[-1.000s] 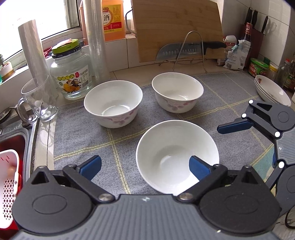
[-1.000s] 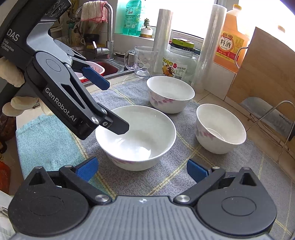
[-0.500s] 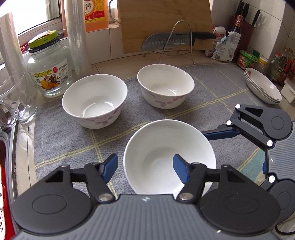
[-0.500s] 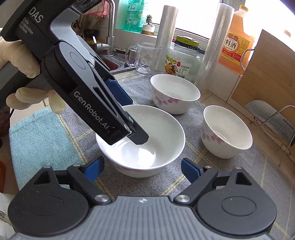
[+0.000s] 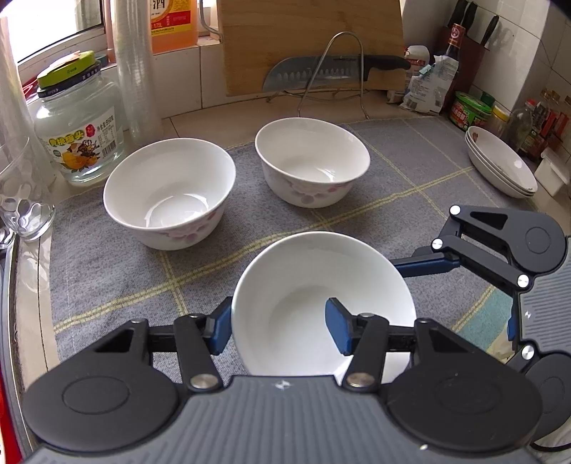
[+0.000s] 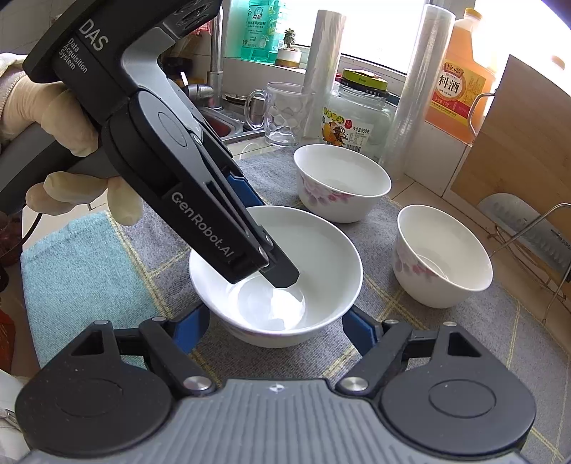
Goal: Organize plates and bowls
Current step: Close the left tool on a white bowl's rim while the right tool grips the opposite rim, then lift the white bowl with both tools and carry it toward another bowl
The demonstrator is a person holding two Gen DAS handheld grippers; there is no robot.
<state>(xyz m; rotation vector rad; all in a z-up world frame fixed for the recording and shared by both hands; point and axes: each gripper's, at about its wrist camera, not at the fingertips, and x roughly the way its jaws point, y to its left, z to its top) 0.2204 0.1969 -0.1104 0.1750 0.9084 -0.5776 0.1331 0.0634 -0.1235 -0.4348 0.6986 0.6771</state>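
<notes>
Your left gripper (image 5: pixel 278 326) clamps the near white bowl's (image 5: pixel 307 285) rim, one pad inside; your right gripper (image 6: pixel 274 326) squeezes its outer walls. It sits on the grey mat (image 5: pixel 107 257).

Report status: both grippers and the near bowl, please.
Left gripper just closed on near bowl wall. Right gripper just closed across it. Nothing blocks.

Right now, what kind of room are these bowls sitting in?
Most likely a home kitchen counter: a cleaver rests on a wire rack against a wooden cutting board, a faucet stands over a sink at the side, and cooking wine sits by the window.
</notes>
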